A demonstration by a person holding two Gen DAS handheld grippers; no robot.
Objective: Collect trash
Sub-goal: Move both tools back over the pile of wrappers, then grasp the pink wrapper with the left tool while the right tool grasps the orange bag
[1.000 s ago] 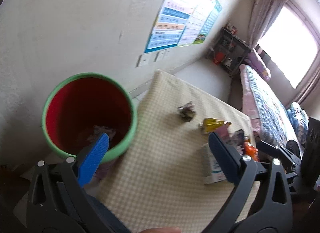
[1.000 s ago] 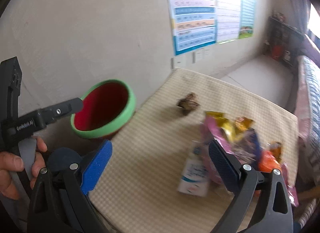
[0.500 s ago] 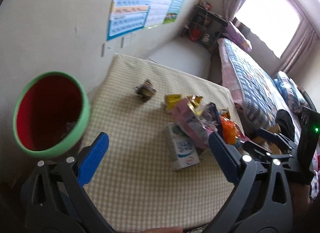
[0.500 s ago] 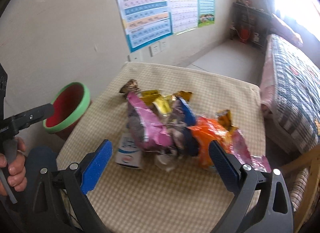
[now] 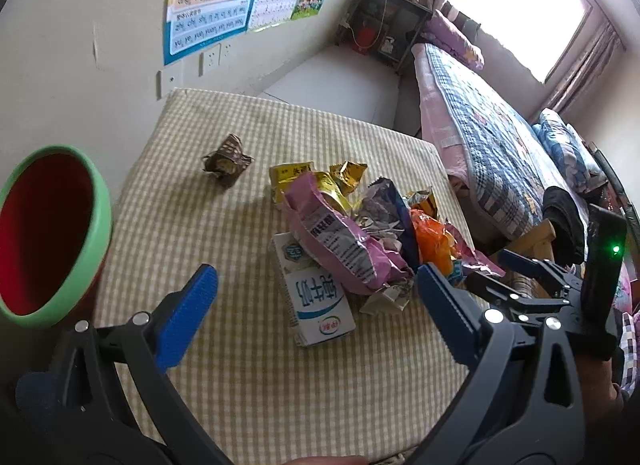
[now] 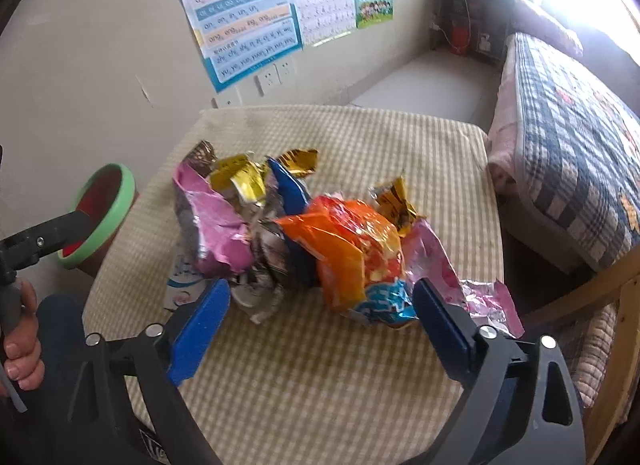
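A heap of snack wrappers lies on the checked table (image 5: pixel 248 365): a pink bag (image 5: pixel 340 241), an orange bag (image 6: pixel 352 249), yellow wrappers (image 5: pixel 316 181) and a white milk carton (image 5: pixel 316 297). A crumpled brown wrapper (image 5: pixel 226 157) lies apart, farther back. A red bin with a green rim (image 5: pixel 48 233) stands left of the table; it also shows in the right wrist view (image 6: pixel 100 217). My left gripper (image 5: pixel 316 297) is open and empty, hovering before the carton. My right gripper (image 6: pixel 320 305) is open and empty, just before the orange bag.
A wall with posters (image 6: pixel 248 13) and sockets runs behind the table. A bed with a checked quilt (image 6: pixel 568 133) stands to the right. A wooden chair frame (image 6: pixel 616 329) sits at the table's right corner. The right gripper's body (image 5: pixel 560 289) shows in the left view.
Both grippers swung right, away from the red bin and toward the wrapper heap, and moved closer to it. Both stayed open and empty.
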